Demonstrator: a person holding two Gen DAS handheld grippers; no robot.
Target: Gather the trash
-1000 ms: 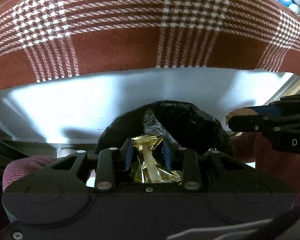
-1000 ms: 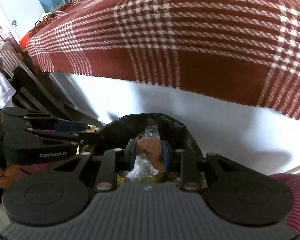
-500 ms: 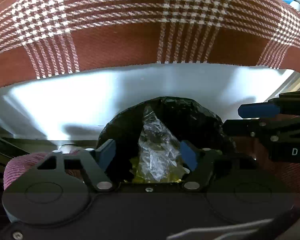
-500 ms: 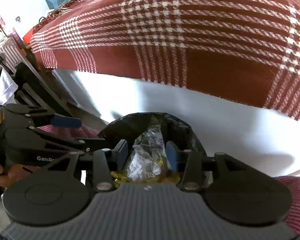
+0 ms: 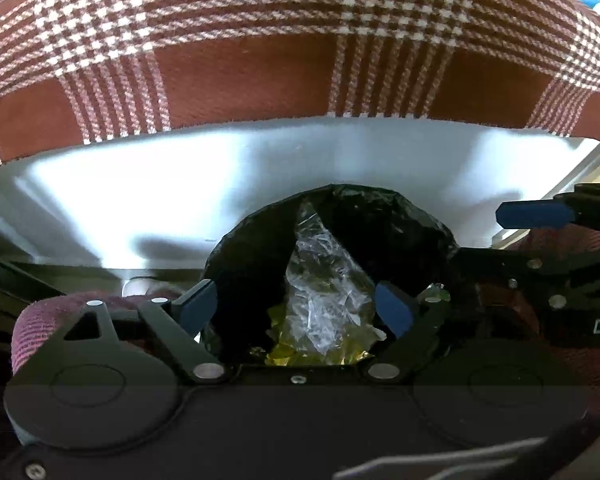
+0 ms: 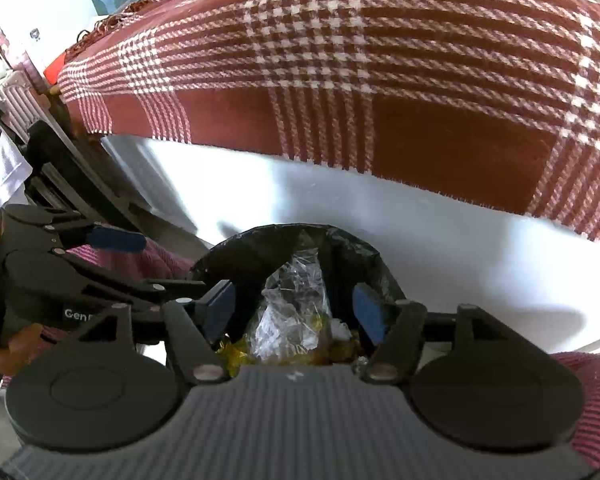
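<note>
Both claws have just been opening: a second ago the left claw (image 5: 296,308) pinched a gold wrapper (image 5: 320,354) and the right claw (image 6: 294,308) gripped a brownish scrap, and now both stand wide with nothing between the pads. Trash lies below in the black-lined bin (image 5: 404,224): a clear plastic wrapper (image 6: 290,308) on top, gold foil beneath. What the brown bits (image 6: 340,350) are is hard to tell. Beyond the bin's rim rises a white bench edge (image 6: 420,240), overhung by a plaid cloth (image 6: 340,72). The claws sit close side by side.

Left tongs (image 5: 296,306), right tongs (image 6: 294,308): tilted downward, jaws just opening, nothing gripped.
</note>
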